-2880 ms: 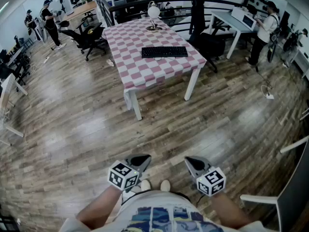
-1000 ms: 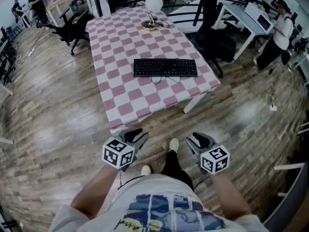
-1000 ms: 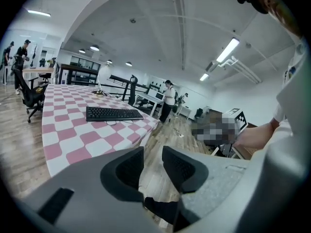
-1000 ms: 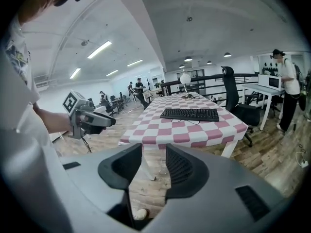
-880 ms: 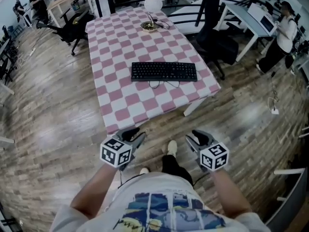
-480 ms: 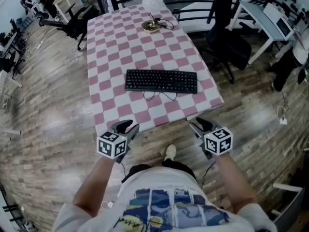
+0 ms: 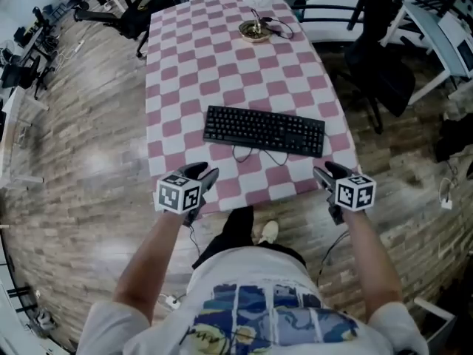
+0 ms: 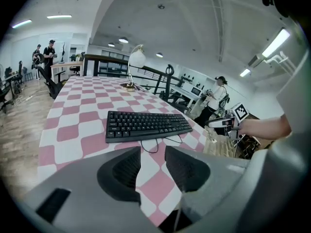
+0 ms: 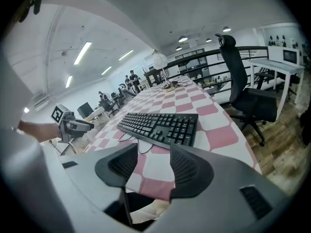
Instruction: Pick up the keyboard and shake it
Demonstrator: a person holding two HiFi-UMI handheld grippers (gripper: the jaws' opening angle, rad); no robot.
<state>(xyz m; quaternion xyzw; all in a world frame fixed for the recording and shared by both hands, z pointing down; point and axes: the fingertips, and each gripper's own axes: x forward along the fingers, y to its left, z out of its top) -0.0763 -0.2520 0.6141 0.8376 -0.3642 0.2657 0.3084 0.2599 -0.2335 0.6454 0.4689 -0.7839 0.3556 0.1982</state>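
On the pink-checked tabletop [image 7: 185,65], the black keyboard [image 7: 264,130] lies flat near the front edge, its cable [image 7: 259,156] looped toward the person. Left claw [image 7: 205,173] and right claw [image 7: 321,173] hover at that edge's two corners, short of the keyboard. Both have just been opening, jaws apart and empty.

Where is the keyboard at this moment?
In the head view the keyboard lies flat on the checkered table, toward its near edge, with its cable looped just in front of it. The lamp stands at the far end.
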